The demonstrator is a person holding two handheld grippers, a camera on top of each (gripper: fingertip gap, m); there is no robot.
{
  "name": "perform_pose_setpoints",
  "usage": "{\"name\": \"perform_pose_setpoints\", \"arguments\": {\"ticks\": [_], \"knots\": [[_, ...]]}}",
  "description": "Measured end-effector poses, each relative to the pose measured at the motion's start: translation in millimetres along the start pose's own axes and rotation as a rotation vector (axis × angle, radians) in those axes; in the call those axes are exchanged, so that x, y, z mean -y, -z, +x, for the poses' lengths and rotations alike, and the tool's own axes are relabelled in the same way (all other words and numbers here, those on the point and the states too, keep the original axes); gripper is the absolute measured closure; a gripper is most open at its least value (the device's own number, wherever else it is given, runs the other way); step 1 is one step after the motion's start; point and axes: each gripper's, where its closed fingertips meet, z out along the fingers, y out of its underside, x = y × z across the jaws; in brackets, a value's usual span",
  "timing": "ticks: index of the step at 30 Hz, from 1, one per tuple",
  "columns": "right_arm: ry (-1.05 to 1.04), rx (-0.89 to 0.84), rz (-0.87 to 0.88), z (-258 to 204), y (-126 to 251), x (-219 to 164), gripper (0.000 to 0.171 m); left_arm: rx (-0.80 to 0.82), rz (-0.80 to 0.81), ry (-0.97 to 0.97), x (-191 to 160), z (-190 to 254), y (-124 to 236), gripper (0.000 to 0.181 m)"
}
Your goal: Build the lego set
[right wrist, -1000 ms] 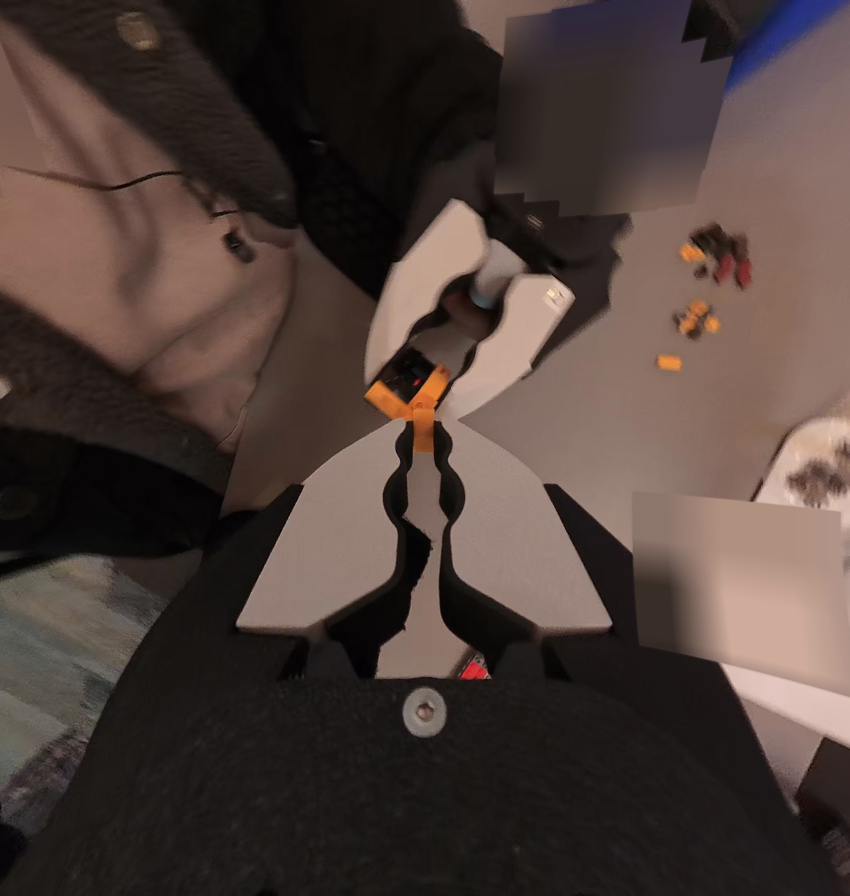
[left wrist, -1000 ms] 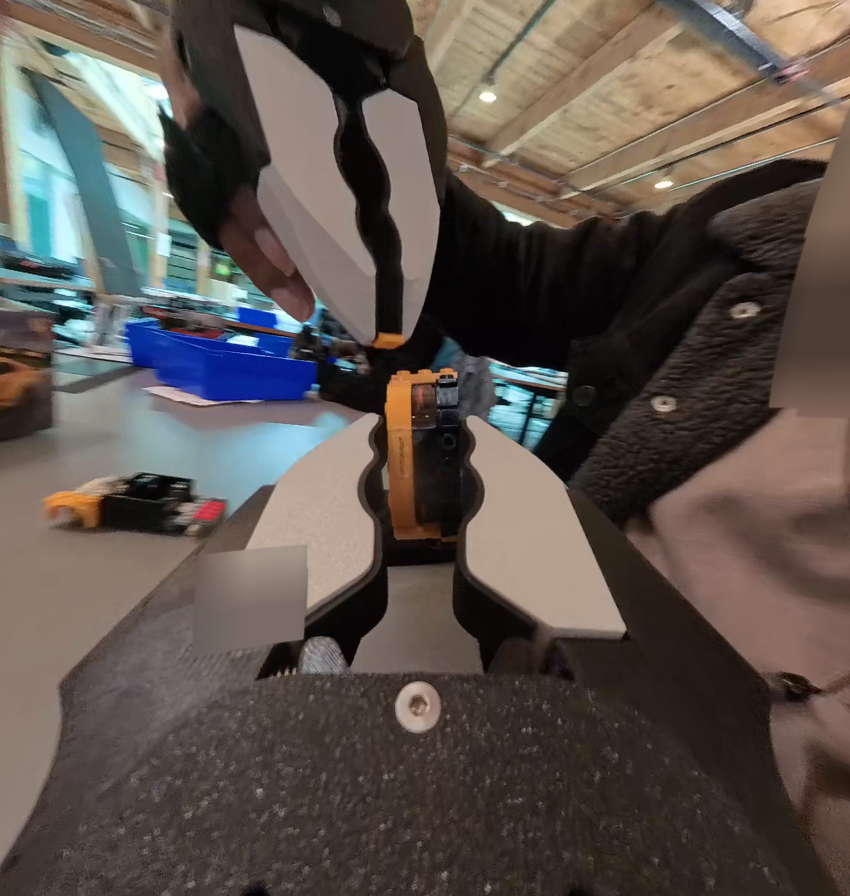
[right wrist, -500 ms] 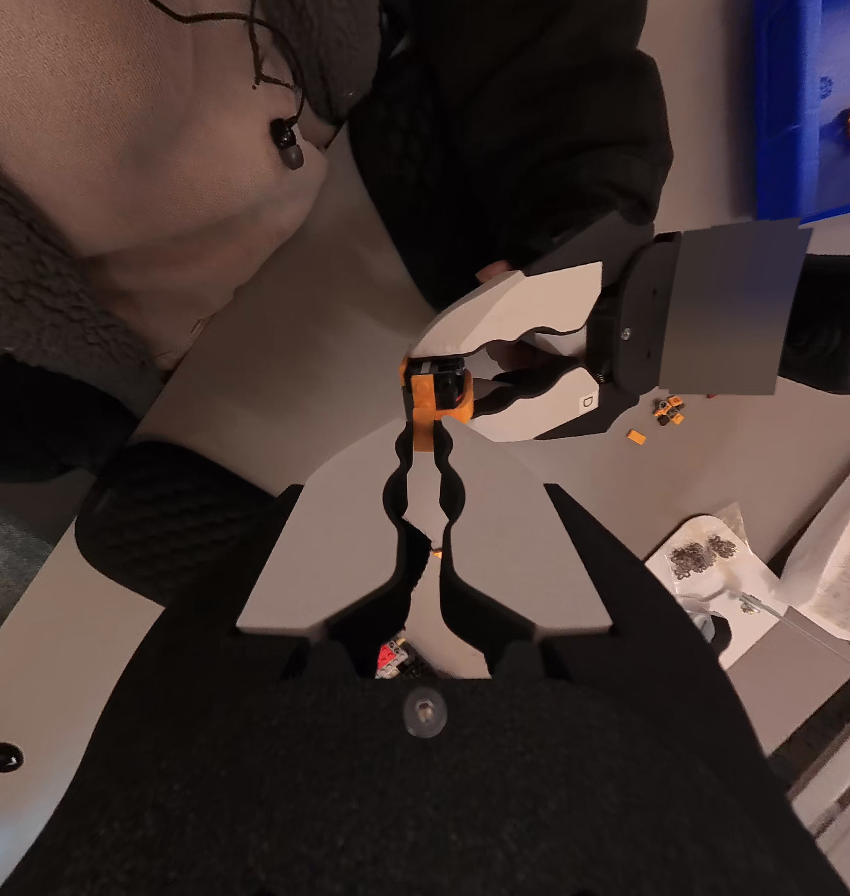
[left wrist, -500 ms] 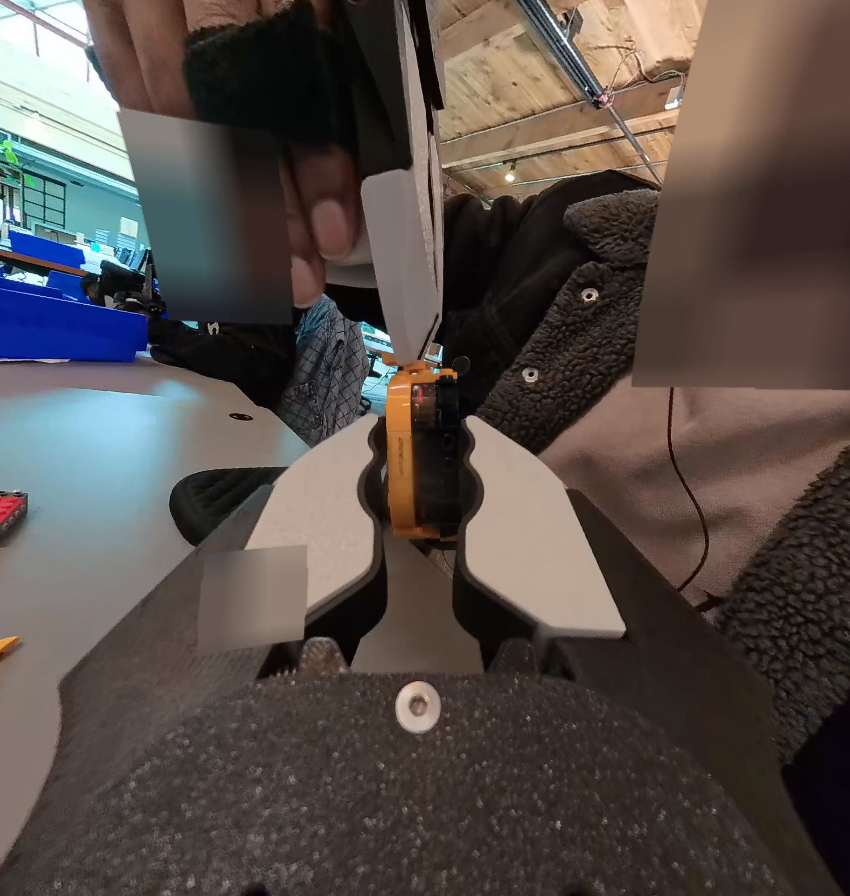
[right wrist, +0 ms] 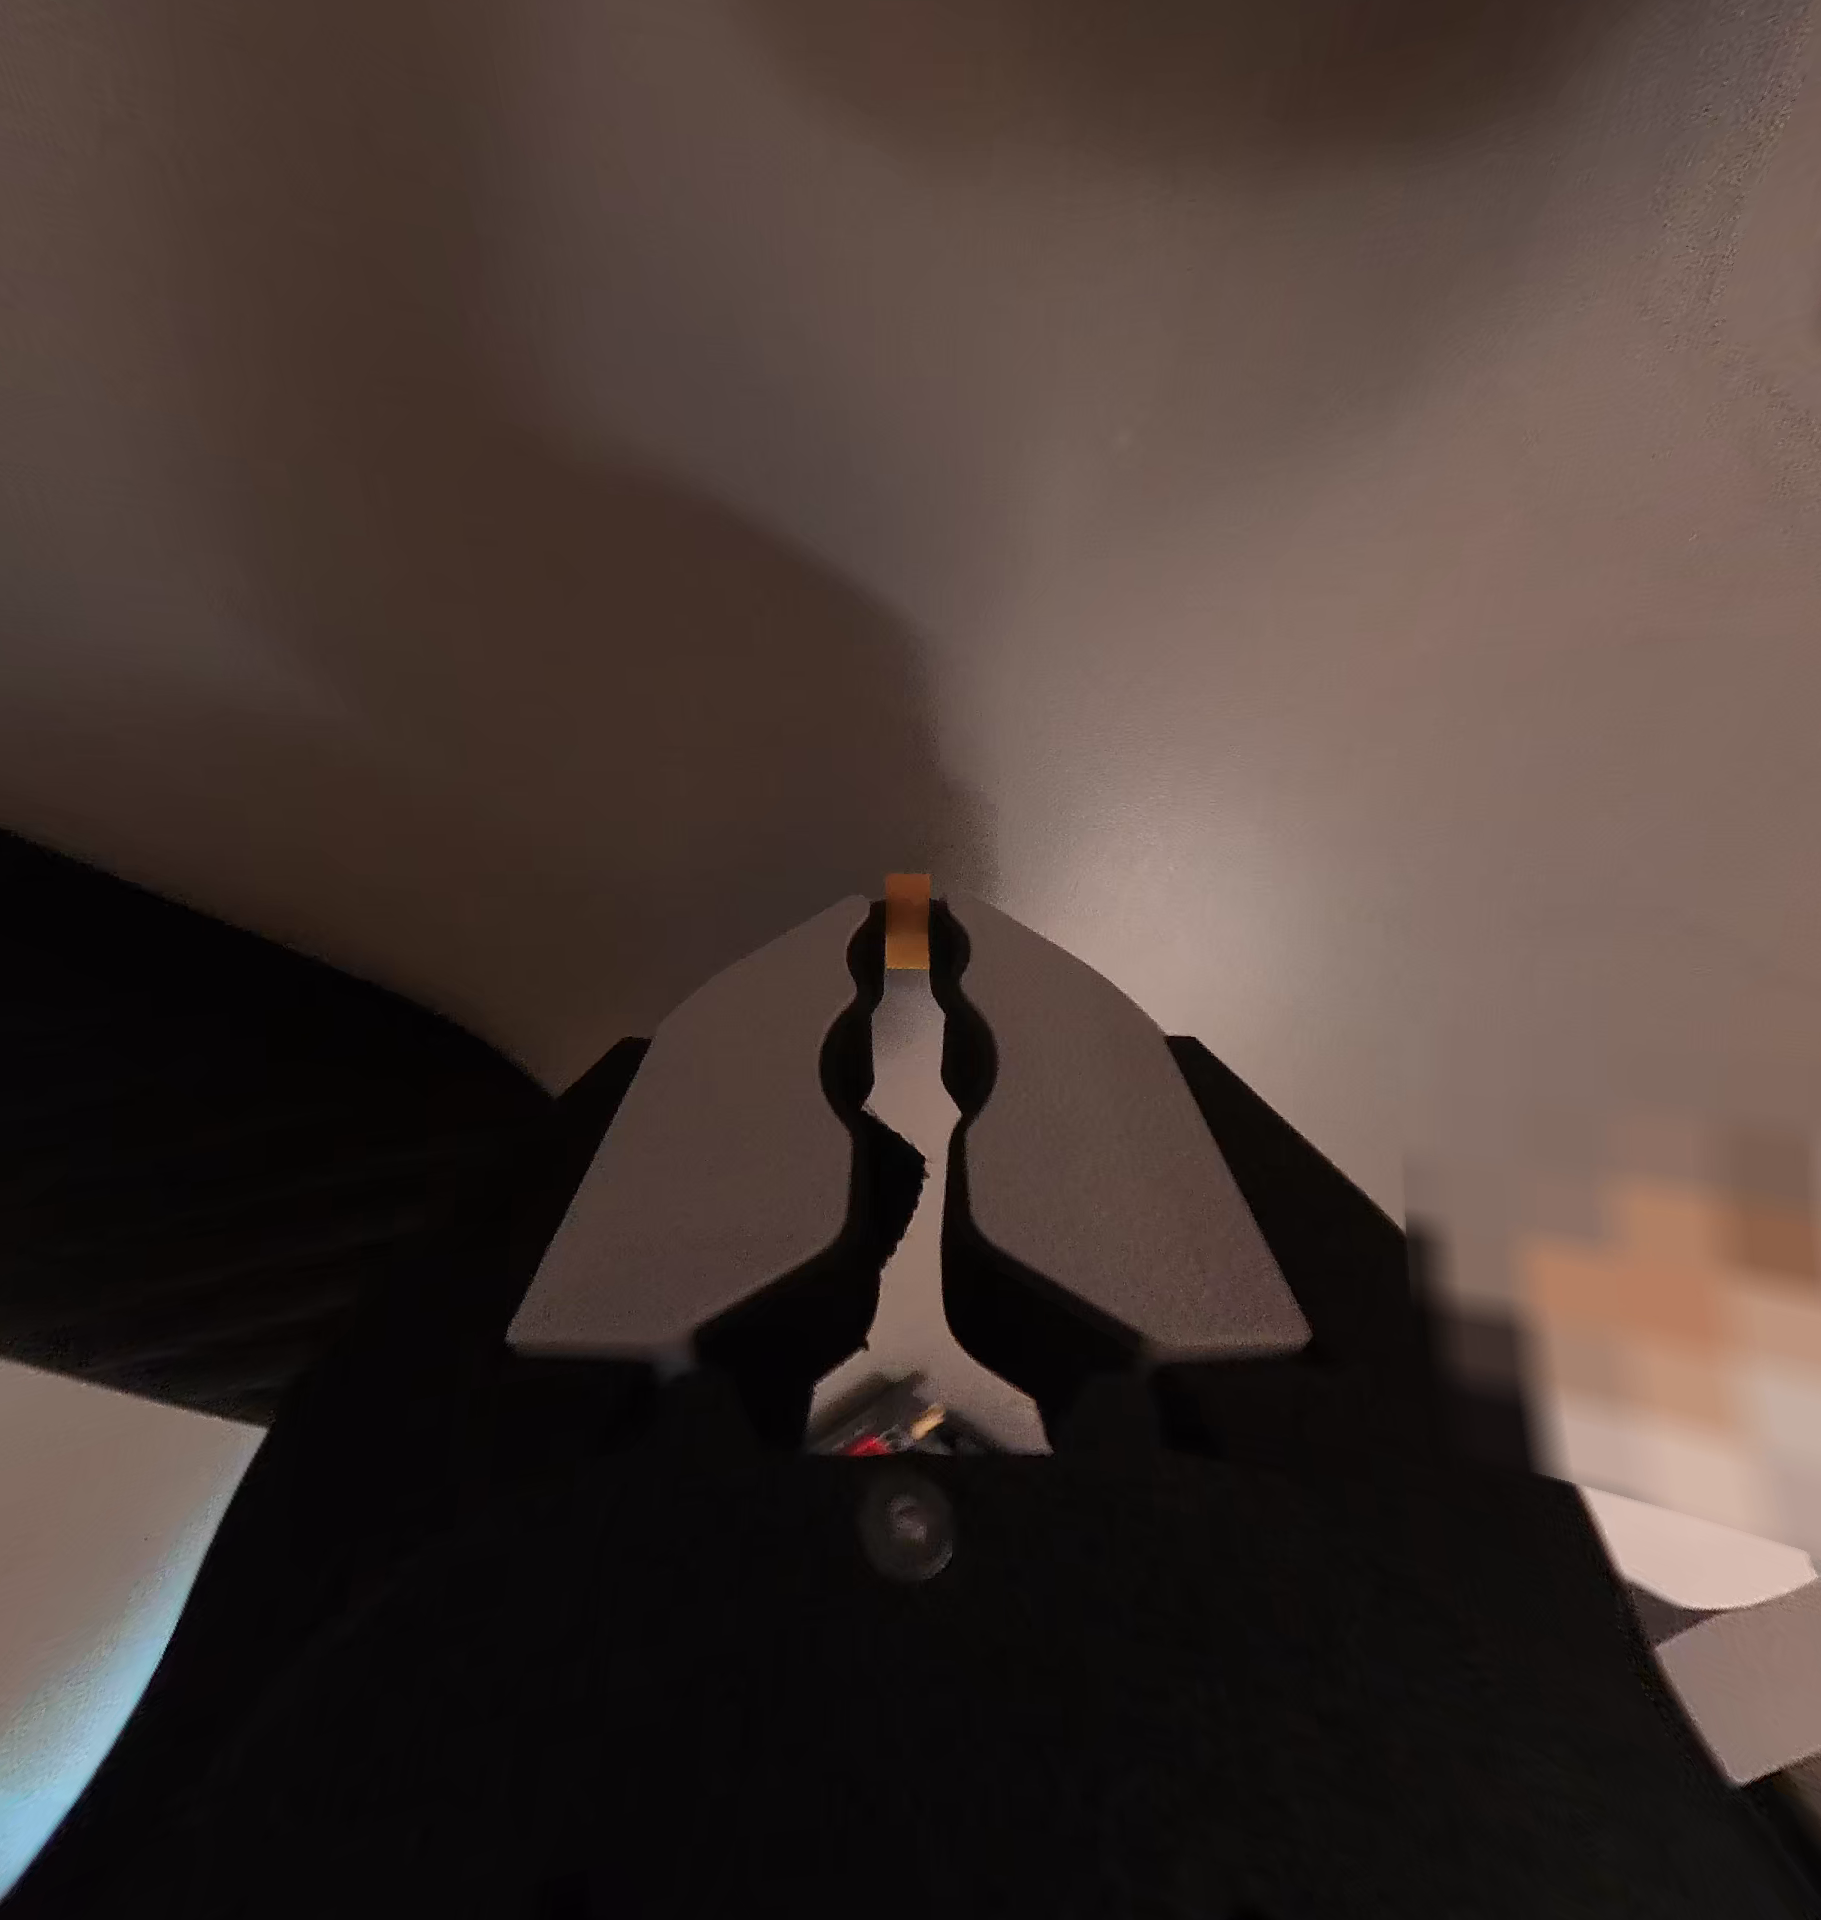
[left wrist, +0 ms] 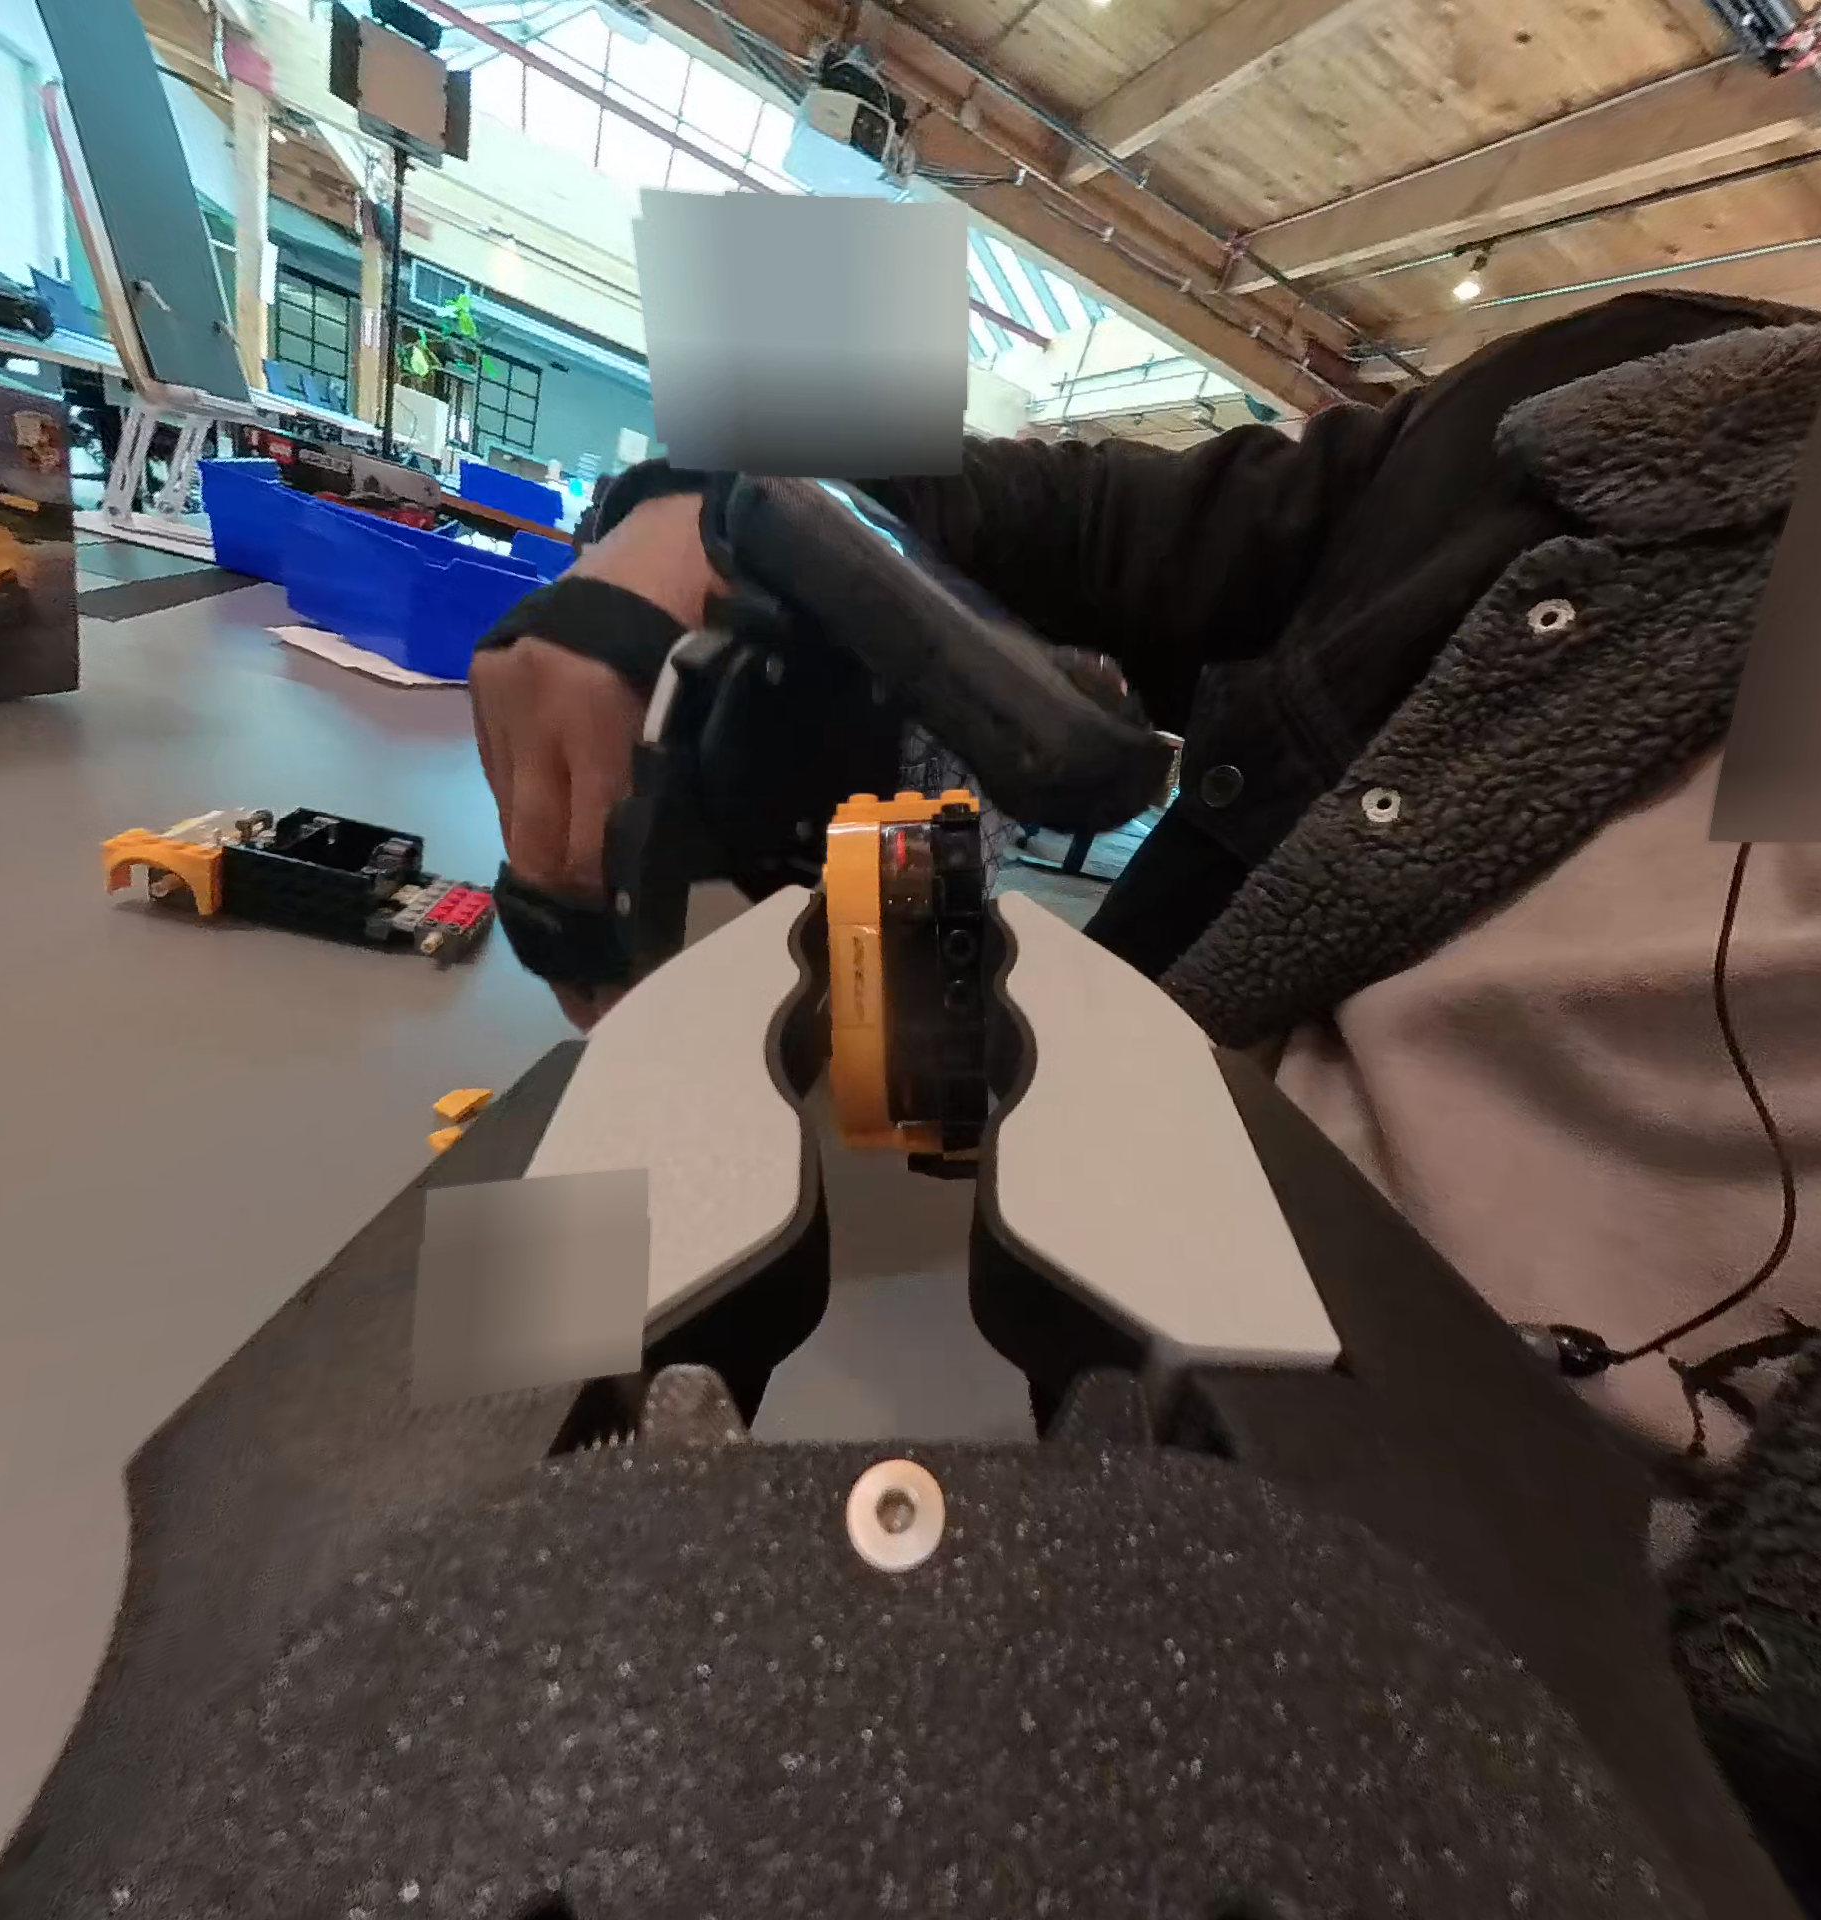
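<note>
Left gripper [left wrist: 906, 935] clenched on an orange-and-black lego sub-assembly [left wrist: 906, 977], held upright between the fingertips, studs up, raised off the grey table [left wrist: 210, 1039]. Right gripper [right wrist: 907, 914] pinches a small orange piece [right wrist: 907, 923] at its very tips; view blurred, pointing at bare table. A partly built black, orange and red lego chassis [left wrist: 303, 878] lies on the table toward its far left, well apart from both. Two orange bits [left wrist: 456, 1117] lie just beside the left gripper.
</note>
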Motion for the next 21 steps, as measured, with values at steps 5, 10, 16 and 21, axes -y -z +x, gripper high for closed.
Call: {"name": "perform_pose_setpoints", "arguments": {"ticks": [5, 10, 16, 21], "knots": [[-0.021, -0.006, -0.013, 9, -7, 0, 0.151, 0.019, 0.008, 0.016, -1, -6, 3, 0.154], [-0.322, -0.097, 0.202, 17, 10, 9, 0.144, 0.045, 0.027, 0.022, 2, -11, 6, 0.154], [-0.974, -0.16, 0.378, 15, 5, 1, 0.149, 0.078, 0.021, 0.027, 0, -18, 6, 0.154], [-1.186, -0.185, 0.415, 7, -5, 2, 0.152, 0.087, 0.029, 0.027, 1, -19, 6, 0.154]]}}
